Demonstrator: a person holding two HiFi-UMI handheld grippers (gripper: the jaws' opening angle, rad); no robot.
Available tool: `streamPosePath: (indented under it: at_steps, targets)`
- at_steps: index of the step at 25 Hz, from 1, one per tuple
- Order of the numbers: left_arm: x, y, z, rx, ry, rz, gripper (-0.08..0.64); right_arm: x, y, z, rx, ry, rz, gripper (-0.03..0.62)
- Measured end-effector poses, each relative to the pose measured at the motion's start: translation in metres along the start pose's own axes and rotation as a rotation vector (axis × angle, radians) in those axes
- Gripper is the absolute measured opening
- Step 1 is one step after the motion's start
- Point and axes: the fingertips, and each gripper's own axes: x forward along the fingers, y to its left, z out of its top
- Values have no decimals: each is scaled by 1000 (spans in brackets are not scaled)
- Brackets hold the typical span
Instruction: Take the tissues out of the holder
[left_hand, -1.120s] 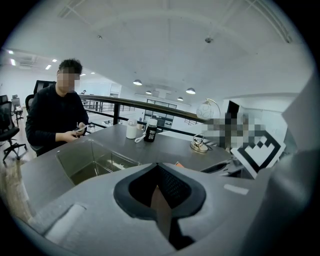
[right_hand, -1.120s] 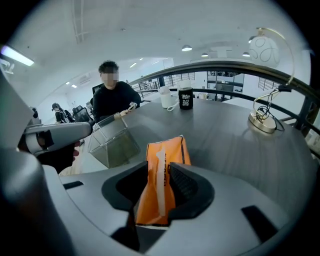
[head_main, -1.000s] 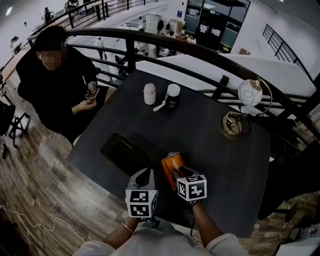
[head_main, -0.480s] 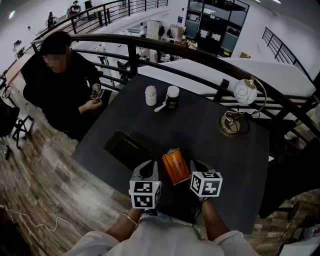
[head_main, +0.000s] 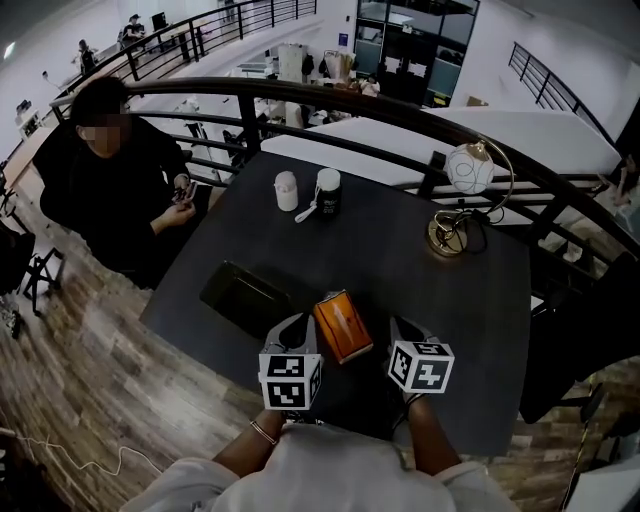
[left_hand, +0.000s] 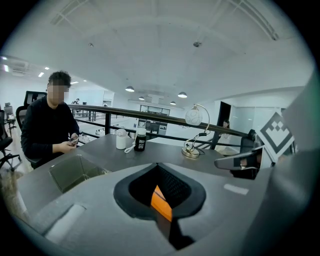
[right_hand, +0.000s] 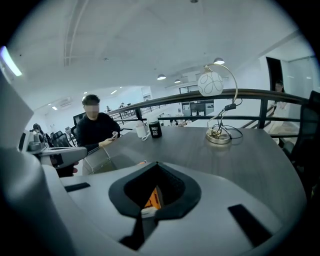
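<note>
An orange tissue pack (head_main: 342, 325) hangs tilted just above the dark table (head_main: 440, 290), near its front edge. My left gripper (head_main: 300, 325) is shut on the pack's left edge; orange (left_hand: 161, 202) fills the slit between its jaws. To the right of the pack and a little apart from it is my right gripper (head_main: 397, 328), shut. In the right gripper view a small white scrap (right_hand: 146, 211) shows at the tips, and I cannot tell whether it is pinched. The clear holder (head_main: 245, 295) lies to the left of the pack.
A globe lamp (head_main: 455, 200) with a brass base stands at the table's back right. A white jar (head_main: 286, 190) and a black cup (head_main: 327, 193) with a white spoon stand at the back. A seated person (head_main: 110, 170) is at the left, and a railing (head_main: 400, 105) runs behind.
My right gripper has drawn back from the top of the orange pack to its right side, and its jaws have closed. The left gripper and the pack have risen a little.
</note>
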Motion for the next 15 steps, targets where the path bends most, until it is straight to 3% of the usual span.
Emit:
streamPosePath:
  at_steps: [15]
  targets:
    - [3,2,1,3,-1,17,-12,4,4,2,-16,-3,14,5]
